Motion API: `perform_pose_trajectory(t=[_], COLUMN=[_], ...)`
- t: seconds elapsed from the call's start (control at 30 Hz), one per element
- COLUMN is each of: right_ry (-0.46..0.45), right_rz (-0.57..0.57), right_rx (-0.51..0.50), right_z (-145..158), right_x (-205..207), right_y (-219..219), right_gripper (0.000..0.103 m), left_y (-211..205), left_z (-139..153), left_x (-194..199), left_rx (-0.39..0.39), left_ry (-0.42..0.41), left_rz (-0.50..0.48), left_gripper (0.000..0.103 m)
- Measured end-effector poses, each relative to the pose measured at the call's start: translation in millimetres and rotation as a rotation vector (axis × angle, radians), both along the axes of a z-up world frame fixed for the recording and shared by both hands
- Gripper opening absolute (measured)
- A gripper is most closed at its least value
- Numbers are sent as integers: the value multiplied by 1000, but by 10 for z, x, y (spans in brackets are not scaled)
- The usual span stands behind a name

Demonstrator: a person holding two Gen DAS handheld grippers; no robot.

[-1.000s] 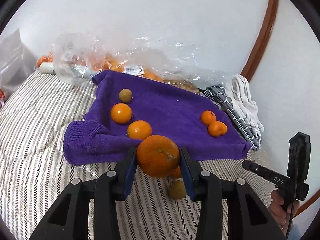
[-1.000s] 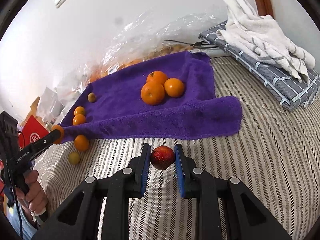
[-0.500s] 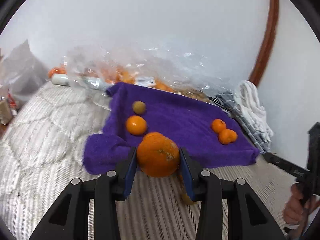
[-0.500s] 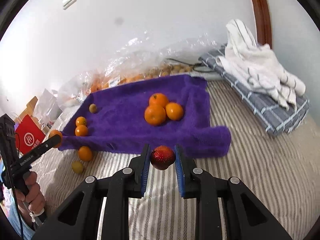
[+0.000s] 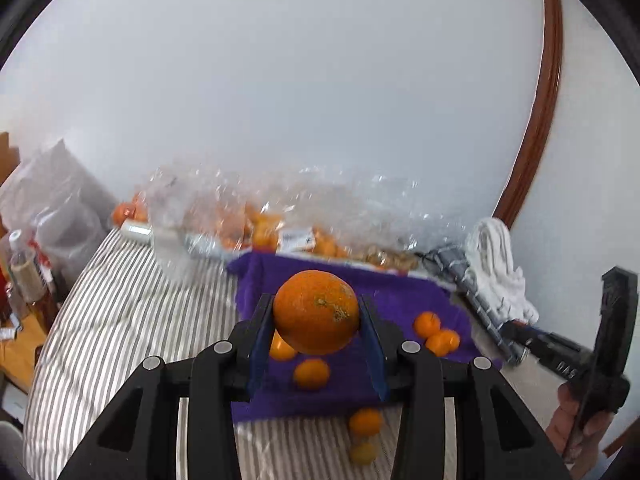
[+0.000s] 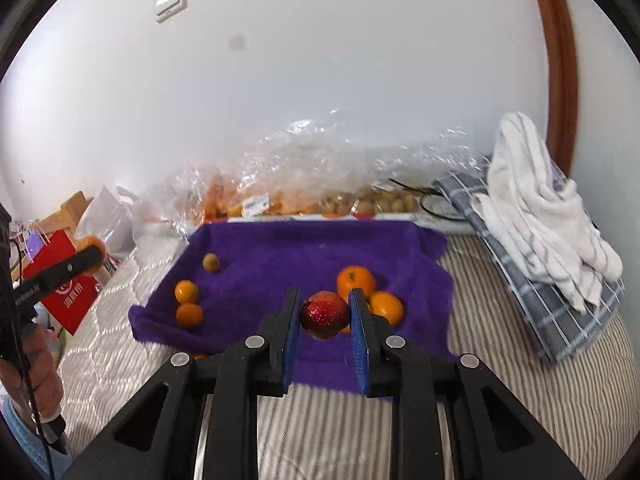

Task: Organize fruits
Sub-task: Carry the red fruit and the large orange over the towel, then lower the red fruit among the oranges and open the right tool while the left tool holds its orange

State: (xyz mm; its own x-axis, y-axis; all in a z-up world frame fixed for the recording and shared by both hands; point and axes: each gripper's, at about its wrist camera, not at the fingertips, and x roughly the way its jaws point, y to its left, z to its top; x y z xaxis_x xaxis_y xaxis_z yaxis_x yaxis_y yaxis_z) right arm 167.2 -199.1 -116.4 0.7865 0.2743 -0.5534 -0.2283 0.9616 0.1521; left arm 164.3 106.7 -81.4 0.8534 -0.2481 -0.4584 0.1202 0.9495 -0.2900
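Small orange mandarin half hidden behind left tongs; clear crinkled plastic bag beyond them blurred, contents indistinct.

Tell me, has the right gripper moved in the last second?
Yes. The right gripper, shut on the red fruit, has moved forward over the purple towel; earlier it hung short of its near edge.

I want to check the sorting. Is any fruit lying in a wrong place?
Yes. Two fruits lie off the purple towel, on the striped bedding by its front edge: a small orange and a yellowish fruit. The left gripper holds a large orange; the right gripper holds a red fruit.
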Motion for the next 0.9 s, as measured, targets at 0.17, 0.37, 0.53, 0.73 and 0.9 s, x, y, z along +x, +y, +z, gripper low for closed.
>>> perform_pose_trajectory(t=[0.17, 0.37, 0.53, 0.73, 0.9], right_ry=[-3, 5, -1, 35, 81], right_rz=[13, -8, -42, -64, -110], right_rx=[18, 32, -2, 14, 3], right_z=[50, 28, -51, -297, -507], right_x=[206, 517, 760, 1001, 1137], right_y=[83, 79, 74, -62, -162], right_gripper=[24, 24, 24, 24, 24], left_y=[-13, -95, -67, -148, -270], left_z=[71, -58, -299, -629, -742], left_x=[255, 595, 852, 996, 1041], left_rx=[-20, -35, -80, -47, -20], left_ry=[-1, 41, 97, 155, 166], left_rz=[1, -7, -9, -24, -59], left_gripper=[39, 39, 39, 39, 39])
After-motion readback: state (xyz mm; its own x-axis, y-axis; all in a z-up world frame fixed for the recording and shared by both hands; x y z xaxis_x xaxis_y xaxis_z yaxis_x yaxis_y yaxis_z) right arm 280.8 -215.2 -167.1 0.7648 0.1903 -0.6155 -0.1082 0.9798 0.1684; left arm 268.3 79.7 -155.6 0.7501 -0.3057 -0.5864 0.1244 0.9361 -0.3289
